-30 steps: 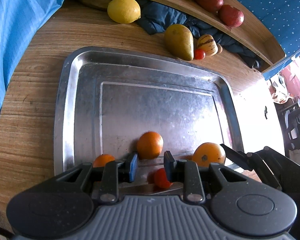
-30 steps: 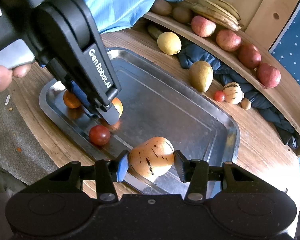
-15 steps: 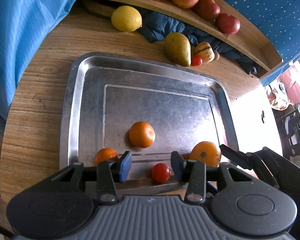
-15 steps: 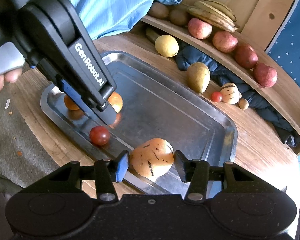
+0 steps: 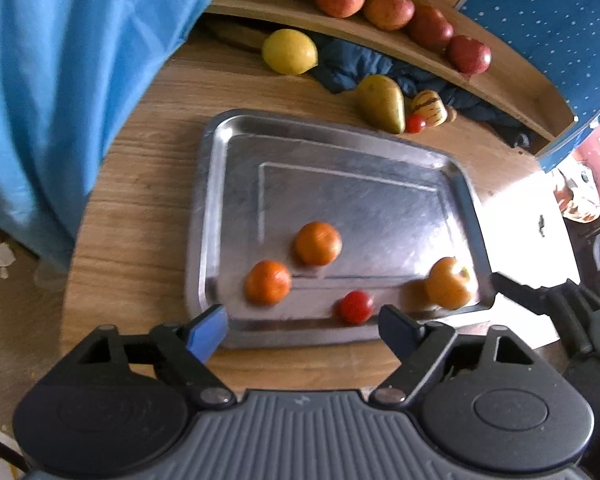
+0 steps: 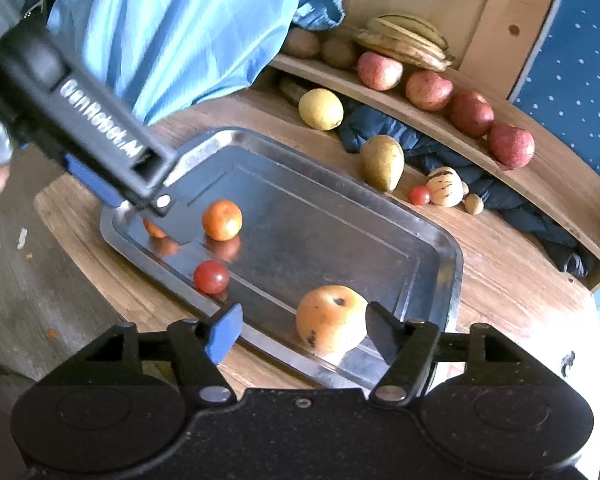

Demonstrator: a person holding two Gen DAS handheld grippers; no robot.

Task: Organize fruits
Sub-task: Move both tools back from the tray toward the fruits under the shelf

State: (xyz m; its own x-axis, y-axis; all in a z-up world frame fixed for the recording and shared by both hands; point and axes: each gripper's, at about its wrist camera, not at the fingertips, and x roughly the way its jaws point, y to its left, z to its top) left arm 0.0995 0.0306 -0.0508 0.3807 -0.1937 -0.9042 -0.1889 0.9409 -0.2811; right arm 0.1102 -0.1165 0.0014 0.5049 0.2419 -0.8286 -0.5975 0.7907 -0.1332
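A metal tray [image 5: 340, 136] [image 6: 440, 240] lies on the wooden table. In it are two oranges [image 5: 317, 243] [image 5: 267, 282], a small red tomato [image 5: 355, 306] [image 6: 211, 277] and a speckled orange-yellow fruit [image 5: 447, 282] [image 6: 330, 318]. My left gripper [image 5: 302, 330] is open and empty, above the tray's near edge. My right gripper [image 6: 300, 332] is open, and the speckled fruit rests on the tray close to its right finger. The left gripper's body [image 6: 80, 120] hides part of one orange in the right wrist view.
Behind the tray lie a lemon [image 5: 289, 51], a pear [image 5: 381, 102], a striped small fruit [image 5: 429, 106], a cherry tomato [image 5: 415, 123] and a dark blue cloth [image 5: 356, 64]. A curved wooden shelf [image 6: 540, 184] holds apples and bananas [image 6: 404, 40]. A blue sheet [image 5: 60, 80] hangs at left.
Both grippers opened wide and pulled back. My right gripper let go of the speckled fruit, which now lies on the tray. My left gripper rose away from the oranges and tomato.
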